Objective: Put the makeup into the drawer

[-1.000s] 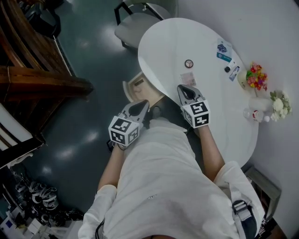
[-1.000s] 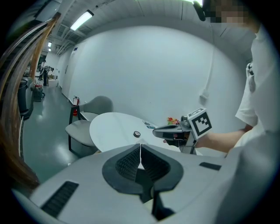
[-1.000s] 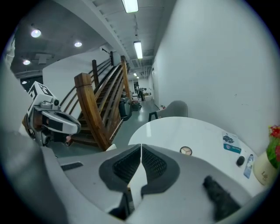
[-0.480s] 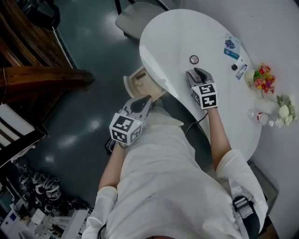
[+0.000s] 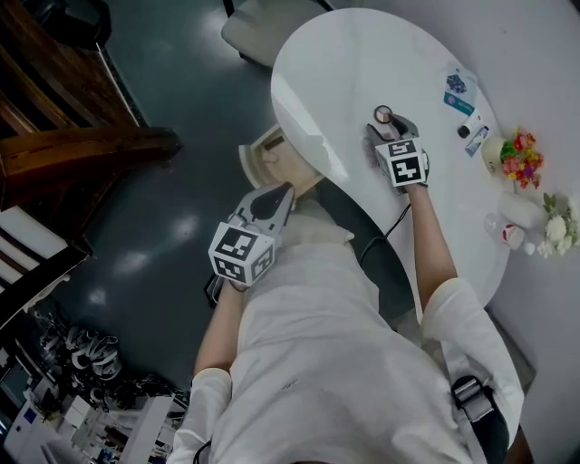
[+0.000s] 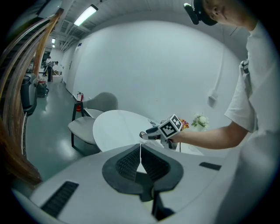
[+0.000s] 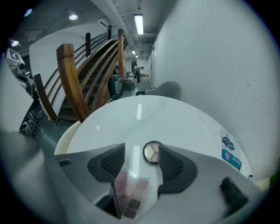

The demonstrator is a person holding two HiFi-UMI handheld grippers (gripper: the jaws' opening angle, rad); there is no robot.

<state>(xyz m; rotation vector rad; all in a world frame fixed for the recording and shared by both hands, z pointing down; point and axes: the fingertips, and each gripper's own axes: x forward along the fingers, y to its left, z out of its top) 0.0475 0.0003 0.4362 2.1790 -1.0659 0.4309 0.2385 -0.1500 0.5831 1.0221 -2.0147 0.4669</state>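
Note:
On the white table point(image 5: 353, 63), my right gripper point(image 5: 388, 125) hangs low over a square pink-and-brown eyeshadow palette point(image 7: 131, 192), which lies on the tabletop between its jaws; the gripper hides the palette in the head view. The jaws of the right gripper point(image 7: 141, 153) have just been opening and stand open, touching nothing. A round compact point(image 7: 152, 152) point(image 5: 383, 113) lies just past the fingertips. My left gripper point(image 5: 279, 194) point(image 6: 140, 153) is shut on nothing, held off the table's near edge by the open cream drawer point(image 5: 270, 156).
A blue-and-white packet point(image 5: 459, 91), a small bottle point(image 5: 474, 138), coloured flowers point(image 5: 524, 154) and white flowers point(image 5: 557, 213) line the table's right side by the wall. A grey chair point(image 5: 263, 27) stands beyond the table. Wooden stairs point(image 5: 72, 145) are at the left.
My right gripper has moved farther over the table and down, past the palette toward the round compact, and its jaws have opened. The left gripper has shifted only slightly.

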